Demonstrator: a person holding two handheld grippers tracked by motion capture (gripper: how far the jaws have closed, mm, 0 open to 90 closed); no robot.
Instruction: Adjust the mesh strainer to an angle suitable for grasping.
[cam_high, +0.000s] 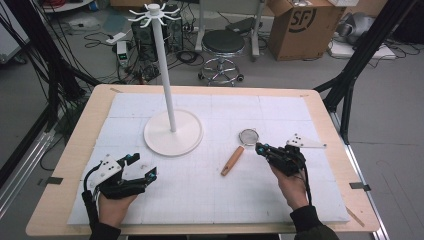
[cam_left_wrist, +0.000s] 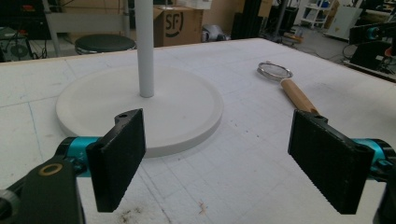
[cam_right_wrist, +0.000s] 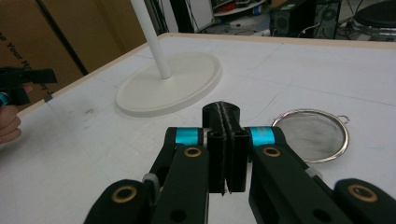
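A small metal strainer (cam_high: 248, 136) with a wooden handle (cam_high: 232, 161) lies on the white mat, right of the white stand's round base (cam_high: 173, 132). My right gripper (cam_high: 260, 148) sits just right of the strainer's neck, close by it. In the right gripper view its jaws (cam_right_wrist: 224, 121) are pressed flat together with nothing between them, and the strainer bowl (cam_right_wrist: 313, 133) lies just beyond to the right. My left gripper (cam_high: 145, 165) rests near the front left of the mat. Its pads (cam_left_wrist: 119, 158) stand wide apart, open, facing the stand base (cam_left_wrist: 140, 107) and the strainer (cam_left_wrist: 274, 71).
The stand's tall white pole (cam_high: 165, 65) carries a ring of hooks (cam_high: 154, 12) at the top. The white mat (cam_high: 280, 200) covers most of the wooden table (cam_high: 65, 175). A stool (cam_high: 222, 45), a cardboard box (cam_high: 305, 27) and cables stand on the floor beyond.
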